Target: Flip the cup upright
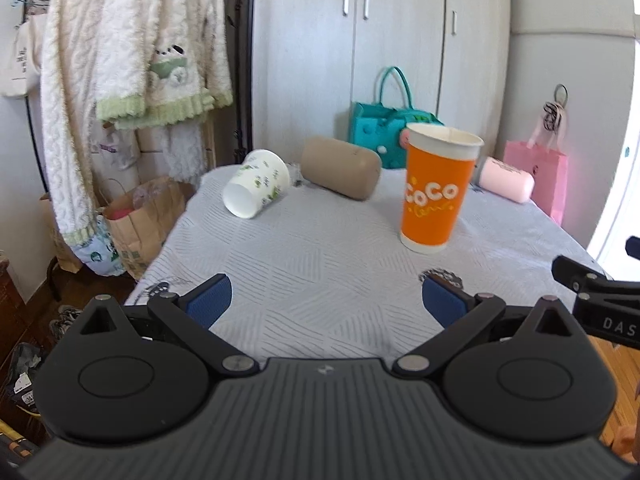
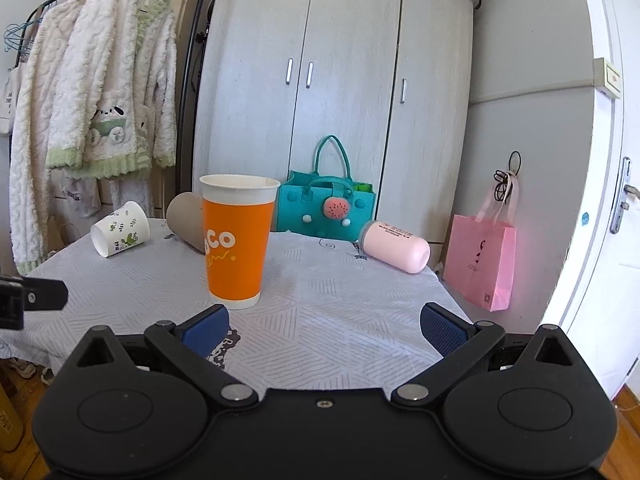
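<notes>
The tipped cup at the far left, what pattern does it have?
White cup with small green leaf prints; clearest in the right wrist view.

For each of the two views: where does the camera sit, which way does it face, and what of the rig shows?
Left wrist: on the left gripper, facing across the table; the right gripper intrudes at the right edge.
Right wrist: on the right gripper, facing likewise; the left gripper shows at the left edge.
Shared: upright orange cup, white cup lying down, teal bag.

Orange cup [image 2: 237, 240] hides part of tan cylinder [image 2: 185, 216]; lettering half-hidden.
</notes>
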Motion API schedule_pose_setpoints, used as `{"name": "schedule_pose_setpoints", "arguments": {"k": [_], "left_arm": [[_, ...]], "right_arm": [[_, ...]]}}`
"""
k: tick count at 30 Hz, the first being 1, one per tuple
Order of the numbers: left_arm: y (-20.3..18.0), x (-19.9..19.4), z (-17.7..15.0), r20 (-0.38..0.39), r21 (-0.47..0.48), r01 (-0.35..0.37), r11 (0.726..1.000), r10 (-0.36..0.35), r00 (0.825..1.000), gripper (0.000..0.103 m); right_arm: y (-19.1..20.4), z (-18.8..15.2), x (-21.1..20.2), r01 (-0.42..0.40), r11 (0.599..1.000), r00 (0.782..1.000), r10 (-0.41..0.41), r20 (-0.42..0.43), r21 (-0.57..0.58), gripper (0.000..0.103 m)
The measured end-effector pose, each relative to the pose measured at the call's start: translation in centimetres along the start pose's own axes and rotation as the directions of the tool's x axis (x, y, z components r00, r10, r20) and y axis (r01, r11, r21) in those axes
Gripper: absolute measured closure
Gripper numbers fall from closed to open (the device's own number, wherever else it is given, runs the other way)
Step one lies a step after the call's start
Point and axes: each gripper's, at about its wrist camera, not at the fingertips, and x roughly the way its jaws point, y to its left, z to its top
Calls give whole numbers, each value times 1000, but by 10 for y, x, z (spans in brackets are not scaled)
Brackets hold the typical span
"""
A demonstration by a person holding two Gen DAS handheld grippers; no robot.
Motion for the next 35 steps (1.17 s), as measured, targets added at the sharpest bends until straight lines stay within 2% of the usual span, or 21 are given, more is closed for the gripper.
{"name": "schedule_pose_setpoints", "arguments": {"k": [8,12,20,35], "left_arm": [[0,-1,-1,21,12,-2,1000,2,1000,0],[0,3,-2,5,37,30,999,-31,1000,0],[2,6,-4,-10,21,-14,1000,14,1000,0],[-1,2,-5,2,44,-4,999,4,1000,0]], "right_arm": [[-1,-2,-1,5,1000,1000,-5,-15,26,0],[-2,-2,-2,10,999,1000,-9,-15,34,0],[0,-4,-4,18,1000,1000,-18,-14,19,0],[0,-4,-2,28,999,999,-28,-16,23,0]]}}
